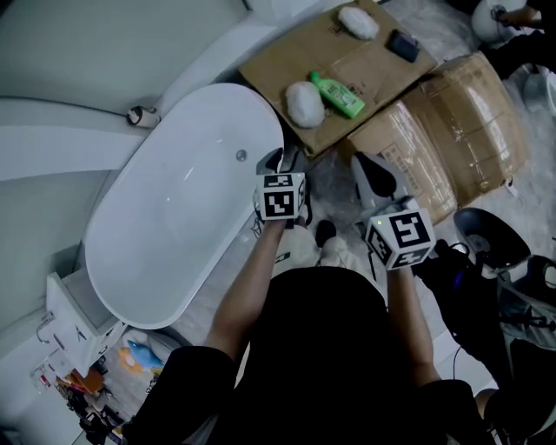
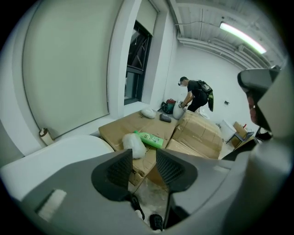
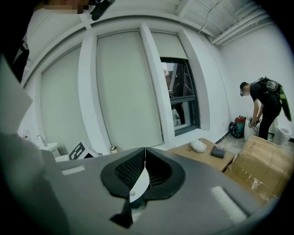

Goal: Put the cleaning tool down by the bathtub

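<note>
While the left gripper [image 2: 144, 160] hangs just beside the 1 bathtub [image 1: 174, 217] with its jaws spread and nothing between them, the right gripper [image 3: 145, 151] keeps its jaws pressed together. Under the left jaws, what seems to be the cleaning tool [image 2: 133, 203], black and white, lies on the floor. 2 white puffs [image 1: 304, 104], [image 1: 358, 22] and 1 green bottle [image 1: 337, 94] rest on cardboard [image 1: 287, 61].

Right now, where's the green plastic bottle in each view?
Head view: top centre, green plastic bottle lying on the flattened brown cardboard.
Left gripper view: centre, just above the jaws.
Right gripper view: not in it.
Shared landmark: small dark pouch on that cardboard.
</note>
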A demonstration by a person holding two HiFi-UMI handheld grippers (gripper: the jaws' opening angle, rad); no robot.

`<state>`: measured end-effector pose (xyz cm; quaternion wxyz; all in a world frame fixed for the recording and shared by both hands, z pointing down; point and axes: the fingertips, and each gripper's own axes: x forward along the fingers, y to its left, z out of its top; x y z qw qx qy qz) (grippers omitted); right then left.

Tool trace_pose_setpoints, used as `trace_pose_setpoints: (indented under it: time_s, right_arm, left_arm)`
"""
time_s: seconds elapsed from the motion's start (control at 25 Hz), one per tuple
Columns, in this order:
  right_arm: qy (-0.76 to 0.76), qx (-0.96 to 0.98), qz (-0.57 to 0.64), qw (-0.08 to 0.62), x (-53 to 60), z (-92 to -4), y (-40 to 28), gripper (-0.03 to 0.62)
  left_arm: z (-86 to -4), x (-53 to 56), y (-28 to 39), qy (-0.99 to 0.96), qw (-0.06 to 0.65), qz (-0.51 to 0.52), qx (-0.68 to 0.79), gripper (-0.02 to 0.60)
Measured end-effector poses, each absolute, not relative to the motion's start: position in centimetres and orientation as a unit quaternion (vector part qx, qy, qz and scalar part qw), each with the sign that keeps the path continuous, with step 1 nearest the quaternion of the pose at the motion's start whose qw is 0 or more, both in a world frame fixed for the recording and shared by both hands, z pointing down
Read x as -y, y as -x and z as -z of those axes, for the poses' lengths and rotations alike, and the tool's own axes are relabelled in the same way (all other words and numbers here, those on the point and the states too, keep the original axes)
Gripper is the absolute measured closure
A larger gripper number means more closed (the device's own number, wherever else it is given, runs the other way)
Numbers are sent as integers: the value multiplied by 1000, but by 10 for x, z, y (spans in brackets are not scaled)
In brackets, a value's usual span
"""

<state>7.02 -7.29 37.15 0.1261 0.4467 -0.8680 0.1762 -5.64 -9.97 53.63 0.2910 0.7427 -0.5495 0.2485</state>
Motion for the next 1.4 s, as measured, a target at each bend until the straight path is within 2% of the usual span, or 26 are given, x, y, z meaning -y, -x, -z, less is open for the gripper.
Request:
trace_pose_setpoints:
  time_s: [0.56,1.4]
  right_arm:
    - [-431,886,-129,107,3,-328,-60,585]
    - [-427,899,-70,66,-14,-269,-70,585]
  left_arm:
    - [-435,25,85,-763,224,-185,578,457]
    - [-310,-19,78,-791,143,-87,589,512]
